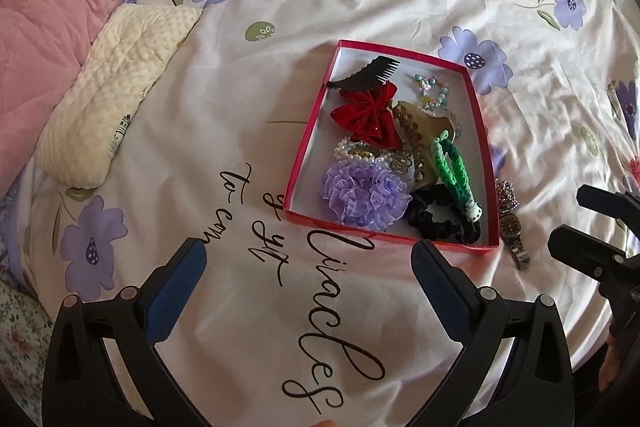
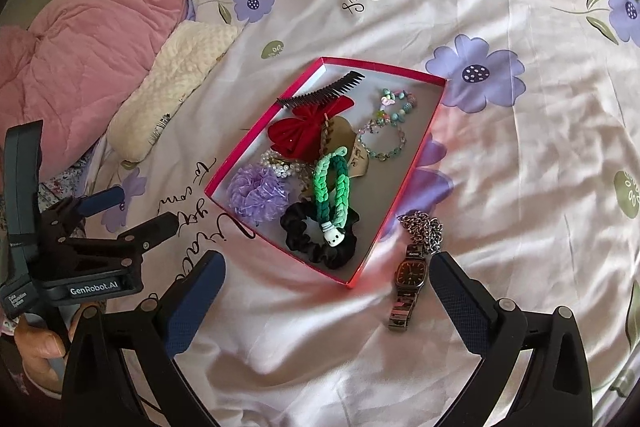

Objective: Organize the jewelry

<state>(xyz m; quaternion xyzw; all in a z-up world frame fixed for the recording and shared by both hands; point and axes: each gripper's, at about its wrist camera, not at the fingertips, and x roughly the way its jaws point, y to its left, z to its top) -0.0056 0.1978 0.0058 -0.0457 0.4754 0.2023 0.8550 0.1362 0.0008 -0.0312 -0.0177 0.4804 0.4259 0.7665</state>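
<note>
- Two grippers are up over a flowery bedsheet (image 2: 500, 163), both hanging above it with nothing between their blue pads.
- Left gripper (image 1: 310, 265) sits at the bottom of its own view, jaws spread wide, over the black script printed on the sheet. In the right wrist view it shows at the left edge (image 2: 138, 209), held by a hand (image 2: 38, 347).
- Right gripper (image 2: 326, 277) is spread wide too, lower middle of its frame, its right fingertip just beside the wristwatch (image 2: 408, 279).
- Red shallow box (image 2: 430, 131) lies mid-frame on the sheet, pretty full already.
- Inside it: black comb clip (image 2: 320, 93) at the top, red bow (image 2: 302, 131) under that, beaded bracelets (image 2: 386, 125) toward the upper right.
- Also in there: purple scrunchie (image 2: 256, 197) lower left, black scrunchie (image 2: 316, 239) at the near end, and a green braided band (image 2: 330, 181) lying across the black scrunchie.
- A pearl piece (image 1: 352, 151) and a tan claw clip (image 1: 424, 131) are jammed in the middle of the pile.
- Still outside the box: the wristwatch and a silver chain (image 2: 424, 229), both on the sheet just right of the box's near corner, chain touching the watch's top end.
- Upper left has a cream pillow (image 2: 176, 83) and a pink quilt (image 2: 80, 43).
</note>
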